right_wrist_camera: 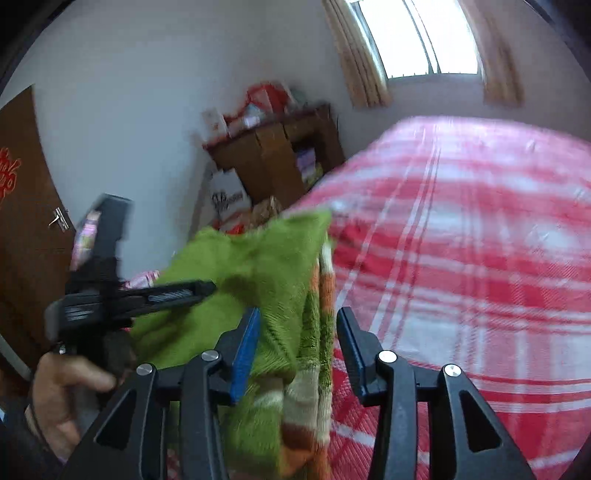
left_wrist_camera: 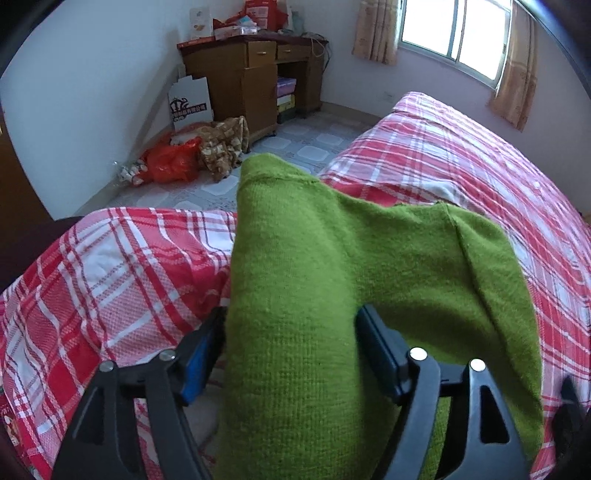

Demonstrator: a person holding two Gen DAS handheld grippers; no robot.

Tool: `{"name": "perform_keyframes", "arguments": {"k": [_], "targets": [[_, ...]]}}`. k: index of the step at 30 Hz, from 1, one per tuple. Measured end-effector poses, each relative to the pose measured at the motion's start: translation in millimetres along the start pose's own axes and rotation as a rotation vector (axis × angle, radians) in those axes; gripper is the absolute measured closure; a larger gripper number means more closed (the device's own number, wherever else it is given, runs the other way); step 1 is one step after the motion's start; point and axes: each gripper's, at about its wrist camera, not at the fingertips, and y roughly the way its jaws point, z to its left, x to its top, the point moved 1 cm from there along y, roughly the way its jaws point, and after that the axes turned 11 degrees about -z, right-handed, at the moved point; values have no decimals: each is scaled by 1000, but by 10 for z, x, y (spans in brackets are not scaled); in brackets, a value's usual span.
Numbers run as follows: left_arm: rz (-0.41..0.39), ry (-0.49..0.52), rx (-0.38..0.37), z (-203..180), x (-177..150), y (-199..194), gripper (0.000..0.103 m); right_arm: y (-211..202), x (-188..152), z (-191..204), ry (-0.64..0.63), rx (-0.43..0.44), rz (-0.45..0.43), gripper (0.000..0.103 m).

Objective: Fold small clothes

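A small green knit sweater (left_wrist_camera: 332, 266) lies on the red plaid bed (left_wrist_camera: 122, 280), folded lengthwise. My left gripper (left_wrist_camera: 291, 332) is open, its jaws wide on either side of the sweater's near end. In the right wrist view the sweater (right_wrist_camera: 258, 266) shows green with orange and cream stripes along its edge. My right gripper (right_wrist_camera: 297, 332) is open around that striped edge, with cloth between the jaws but a gap on the right side. The left gripper (right_wrist_camera: 110, 291) and the hand holding it appear at the left of that view.
The plaid bed (right_wrist_camera: 461, 258) stretches far and right. A wooden desk (left_wrist_camera: 251, 74) with boxes stands by the far wall, with a red bag (left_wrist_camera: 170, 162) and a brown cloth on the tiled floor. A window (left_wrist_camera: 458, 33) is at the far right. A brown door (right_wrist_camera: 26, 221) is left.
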Motion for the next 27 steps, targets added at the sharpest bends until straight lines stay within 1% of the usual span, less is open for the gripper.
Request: {"name": "perform_keyframes", "arguments": {"k": [1, 2, 3, 4, 6, 7, 8, 10, 11, 12, 14, 17, 19, 21, 25, 27], "targets": [[-5, 10, 10, -20, -4, -4, 27, -151, 24, 87, -49, -14, -56, 59], [-8, 19, 18, -39, -3, -4, 27, -199, 28, 138, -73, -12, -71, 59], [-11, 24, 24, -47, -6, -12, 27, -237, 20, 252, -124, 16, -66, 63], [-13, 25, 30, -49, -9, -27, 27, -227, 6, 324, -157, 38, -49, 76], [-21, 42, 56, -58, -27, -114, 27, -159, -58, 423, -204, 73, 11, 94], [-31, 58, 67, -68, -40, -173, 26, -89, -114, 449, -214, 80, 47, 94], [-47, 84, 77, -81, -65, -267, 26, -5, -180, 444, -226, 59, 82, 94], [-65, 118, 91, -89, -120, -417, 26, 134, -278, 373, -216, 24, 129, 94], [-73, 127, 91, -84, -149, -487, 26, 174, -304, 327, -197, 26, 137, 95], [-84, 130, 92, -71, -189, -582, 26, 197, -307, 291, -184, 27, 130, 97], [-96, 127, 93, -48, -233, -688, 26, 241, -289, 272, -179, 28, 130, 97], [-108, 112, 99, -47, -277, -775, 26, 305, -270, 193, -149, 40, 131, 97], [-114, 124, 95, -87, -333, -790, 26, 311, -264, 134, -119, 53, 132, 97], [-108, 149, 112, -106, -432, -725, 26, 286, -285, 154, -135, 54, 126, 97], [-128, 96, 85, -16, -587, -775, 26, 237, -294, 216, -144, 39, 139, 97], [-133, 110, 94, -29, -601, -797, 25, 187, -316, 253, -155, 32, 145, 97]]}}
